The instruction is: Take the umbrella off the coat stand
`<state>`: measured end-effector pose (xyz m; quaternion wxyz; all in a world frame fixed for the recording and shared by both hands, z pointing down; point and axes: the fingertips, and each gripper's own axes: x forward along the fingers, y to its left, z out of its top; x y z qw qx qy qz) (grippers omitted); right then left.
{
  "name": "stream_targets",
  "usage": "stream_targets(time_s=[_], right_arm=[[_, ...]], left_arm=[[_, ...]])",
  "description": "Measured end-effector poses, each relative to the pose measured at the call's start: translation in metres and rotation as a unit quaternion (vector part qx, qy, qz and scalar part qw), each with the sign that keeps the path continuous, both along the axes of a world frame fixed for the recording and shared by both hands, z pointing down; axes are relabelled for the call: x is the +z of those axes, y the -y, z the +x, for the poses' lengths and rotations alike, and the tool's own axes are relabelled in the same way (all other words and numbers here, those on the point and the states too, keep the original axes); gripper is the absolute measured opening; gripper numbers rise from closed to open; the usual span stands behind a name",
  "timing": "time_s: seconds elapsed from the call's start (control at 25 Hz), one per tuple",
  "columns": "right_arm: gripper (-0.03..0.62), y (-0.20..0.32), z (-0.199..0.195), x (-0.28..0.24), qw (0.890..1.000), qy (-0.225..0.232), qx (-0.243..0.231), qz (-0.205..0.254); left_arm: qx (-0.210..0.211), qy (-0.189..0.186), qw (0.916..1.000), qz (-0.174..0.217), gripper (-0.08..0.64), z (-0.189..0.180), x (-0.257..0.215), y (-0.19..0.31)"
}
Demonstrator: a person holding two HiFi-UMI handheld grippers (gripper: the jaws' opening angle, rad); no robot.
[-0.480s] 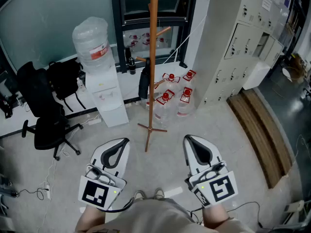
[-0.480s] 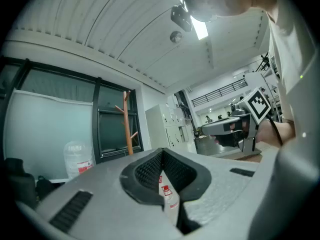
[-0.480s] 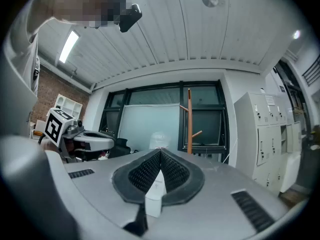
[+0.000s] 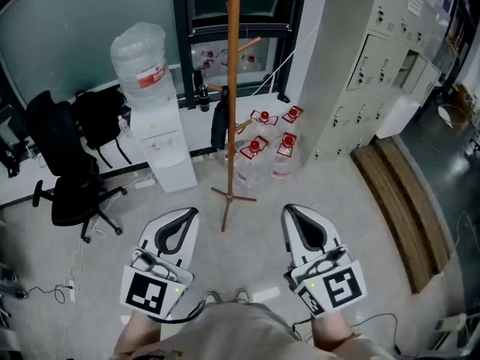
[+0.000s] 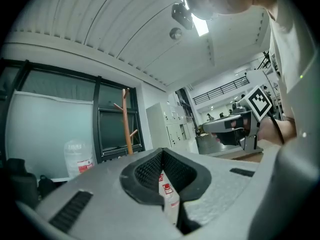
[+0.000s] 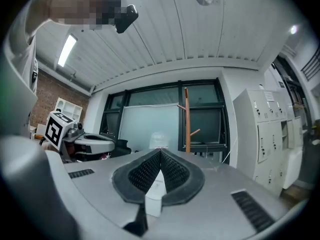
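Umbrella (image 4: pixel 220 126), black, on coat stand (image 4: pixel 234 88); red labels on bottles (image 4: pixel 253 160) we cannot read; left gripper (image 4: pixel 190 213), right gripper (image 4: pixel 289 211) closed, empty.

We were in an office: a water cooler (image 4: pixel 155 130), spare bottles (image 4: pixel 259 162) on the floor, a swivel chair (image 4: pixel 69 180), lockers (image 4: pixel 379 62) (a whole wall of them) and a coat stand (image 4: pixel 234 96) by the window (image 4: pixel 264 2).

Bare floor (image 4: pixel 247 235) lies open between the person and the coat stand (image 4: pixel 235 88). A water dispenser (image 4: pixel 161 145) crowds the stand's left, bottles (image 4: pixel 255 156) cluster at its right, and lockers (image 4: pixel 367 73) stand farther right.
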<state>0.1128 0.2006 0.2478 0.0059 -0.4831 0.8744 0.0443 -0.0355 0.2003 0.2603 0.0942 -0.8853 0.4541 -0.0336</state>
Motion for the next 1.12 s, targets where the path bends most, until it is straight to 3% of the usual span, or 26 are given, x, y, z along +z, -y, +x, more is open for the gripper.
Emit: stream_targets(time_s=[0.64, 1.12], right_arm=[[0.006, 0.016, 0.025, 0.019, 1.000, -0.006, -0.026, -0.017], [0.006, 0.022, 0.056, 0.033, 0.999, 0.016, -0.027, -0.027]], left_arm=[[-0.008, 0.001, 0.9999, -0.011, 0.008, 0.032, 0.014, 0.016], [-0.006, 0.018, 0.9996, -0.020, 0.008, 0.061, 0.020, 0.016]])
